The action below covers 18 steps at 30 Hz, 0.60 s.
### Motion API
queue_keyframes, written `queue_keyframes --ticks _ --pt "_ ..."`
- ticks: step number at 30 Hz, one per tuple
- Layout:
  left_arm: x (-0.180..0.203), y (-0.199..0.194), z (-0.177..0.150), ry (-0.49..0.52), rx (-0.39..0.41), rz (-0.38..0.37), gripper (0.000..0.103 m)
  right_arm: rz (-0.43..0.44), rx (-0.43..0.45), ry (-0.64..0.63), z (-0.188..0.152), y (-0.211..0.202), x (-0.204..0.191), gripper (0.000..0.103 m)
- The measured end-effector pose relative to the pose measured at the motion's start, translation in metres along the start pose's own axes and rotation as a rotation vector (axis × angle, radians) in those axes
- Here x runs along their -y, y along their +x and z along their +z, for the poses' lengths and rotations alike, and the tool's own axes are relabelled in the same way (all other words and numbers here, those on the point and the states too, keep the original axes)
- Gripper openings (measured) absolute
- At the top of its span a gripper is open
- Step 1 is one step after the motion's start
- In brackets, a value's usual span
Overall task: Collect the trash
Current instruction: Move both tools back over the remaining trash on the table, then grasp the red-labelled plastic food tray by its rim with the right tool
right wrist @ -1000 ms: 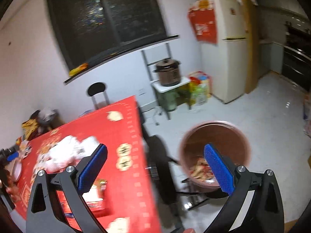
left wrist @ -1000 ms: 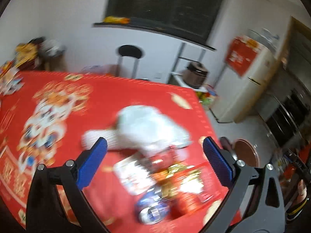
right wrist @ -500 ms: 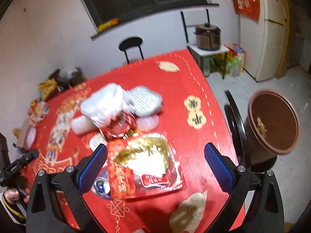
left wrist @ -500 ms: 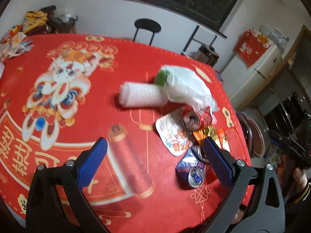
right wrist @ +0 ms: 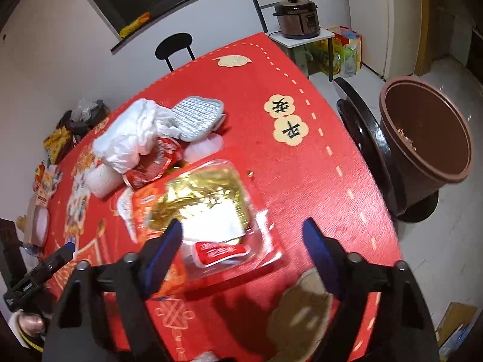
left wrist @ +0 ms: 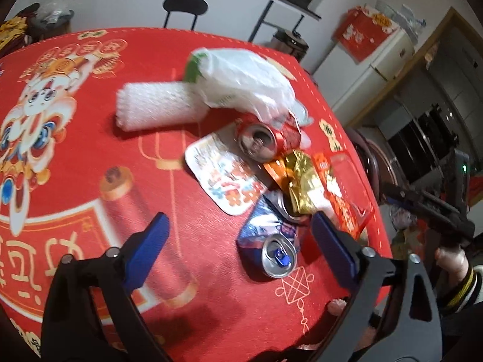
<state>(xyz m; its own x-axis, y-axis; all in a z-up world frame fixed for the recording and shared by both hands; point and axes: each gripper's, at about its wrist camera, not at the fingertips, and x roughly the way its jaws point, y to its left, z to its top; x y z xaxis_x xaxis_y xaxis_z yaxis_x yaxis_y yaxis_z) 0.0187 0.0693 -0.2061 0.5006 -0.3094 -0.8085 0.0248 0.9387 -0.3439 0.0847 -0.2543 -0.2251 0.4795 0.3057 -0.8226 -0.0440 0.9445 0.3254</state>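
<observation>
Both claws swung back from brown bin (right wrist: 428,138) to litter on red surface (left wrist: 90,150). Left claw (left wrist: 238,235) apart near blue can (left wrist: 271,247); right claw (right wrist: 241,241) apart over foil tray (right wrist: 211,208). Next pickup imminent.

The tablecloth (left wrist: 90,157) is red with gold ornaments and a white lion-dance figure. One can (left wrist: 265,138) is red, another (left wrist: 271,241) blue and silver. The wrapper (right wrist: 205,199) is gold, the bin (right wrist: 428,138) brown.

Crushed cans (left wrist: 273,241), gold-foil wrapper tray (right wrist: 208,208) and white bag (left wrist: 244,81) clustered on red table
</observation>
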Motion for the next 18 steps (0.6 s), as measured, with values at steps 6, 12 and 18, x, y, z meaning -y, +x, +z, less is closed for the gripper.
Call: queue_keyframes --ticks 6,12,18 --pt "0.009 0.009 -0.004 -0.007 -0.016 0.005 0.084 0.022 -0.061 -0.073 0.012 0.035 0.002 0.046" --pt "0.008 0.012 -0.01 -0.037 -0.032 0.026 0.083 0.031 -0.11 -0.106 0.013 0.06 -0.002 0.028" --pt "0.01 0.015 -0.017 -0.054 -0.055 0.032 0.083 0.058 -0.108 -0.076 0.01 0.056 0.004 0.014"
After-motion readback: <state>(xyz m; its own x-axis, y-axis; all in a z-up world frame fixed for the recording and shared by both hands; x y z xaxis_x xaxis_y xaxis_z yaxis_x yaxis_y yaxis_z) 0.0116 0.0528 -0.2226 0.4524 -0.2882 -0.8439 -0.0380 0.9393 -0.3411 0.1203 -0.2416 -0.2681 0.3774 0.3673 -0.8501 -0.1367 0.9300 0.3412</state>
